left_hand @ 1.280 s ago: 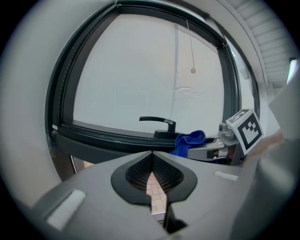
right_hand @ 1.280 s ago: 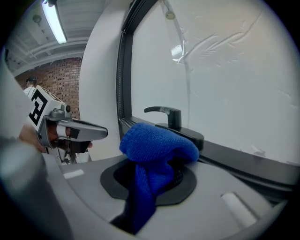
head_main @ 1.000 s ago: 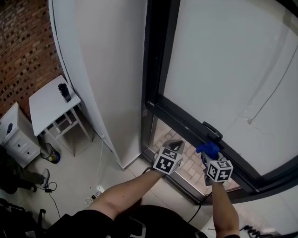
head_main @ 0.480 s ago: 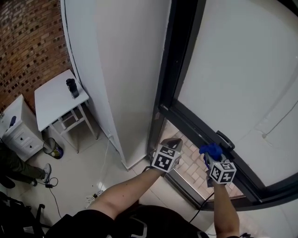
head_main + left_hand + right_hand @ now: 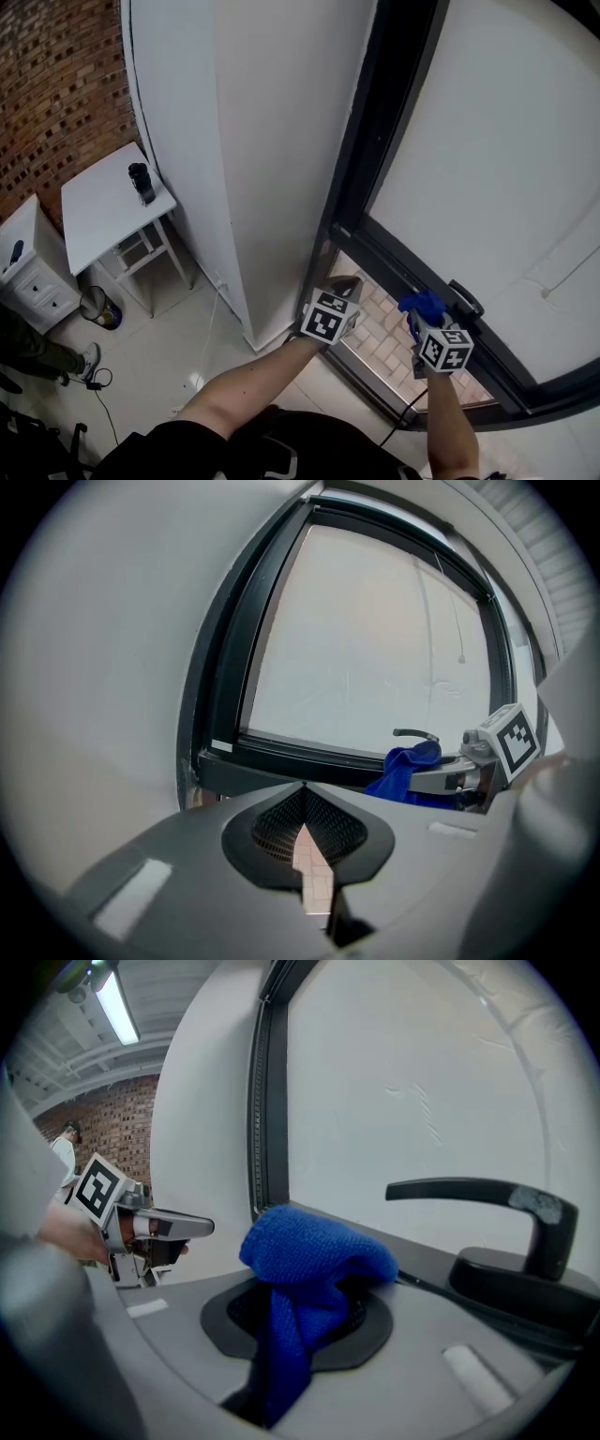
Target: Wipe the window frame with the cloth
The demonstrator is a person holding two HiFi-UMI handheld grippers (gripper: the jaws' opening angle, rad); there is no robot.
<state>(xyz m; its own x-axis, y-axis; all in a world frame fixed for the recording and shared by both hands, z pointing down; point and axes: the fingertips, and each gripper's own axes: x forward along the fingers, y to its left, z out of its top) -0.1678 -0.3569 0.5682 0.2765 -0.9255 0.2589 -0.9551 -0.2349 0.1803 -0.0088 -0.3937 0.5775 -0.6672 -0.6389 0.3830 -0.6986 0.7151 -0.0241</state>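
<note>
The dark window frame (image 5: pixel 377 141) runs up the middle of the head view, and its lower rail (image 5: pixel 412 281) slants down to the right, carrying a black handle (image 5: pixel 466 298). My right gripper (image 5: pixel 422 309) is shut on a bunched blue cloth (image 5: pixel 421 304), which sits just left of the handle and close to the rail. In the right gripper view the cloth (image 5: pixel 314 1255) hangs over the jaws, with the handle (image 5: pixel 487 1194) beyond it. My left gripper (image 5: pixel 344 283) hangs shut and empty to the left, near the frame's lower corner (image 5: pixel 211 752). The cloth (image 5: pixel 408 769) also shows in the left gripper view.
A white wall panel (image 5: pixel 253 141) stands left of the frame. Further left are a white side table (image 5: pixel 103 211) with a dark bottle (image 5: pixel 141 183), a white drawer unit (image 5: pixel 28 277), a bin (image 5: pixel 98 307) and floor cables (image 5: pixel 192 382). Brick paving (image 5: pixel 380 328) shows through the lower glass.
The head view has swung, so the frame and handle now sit further right. Both grippers stay in about the same places, and the cloth remains held in the right one.
</note>
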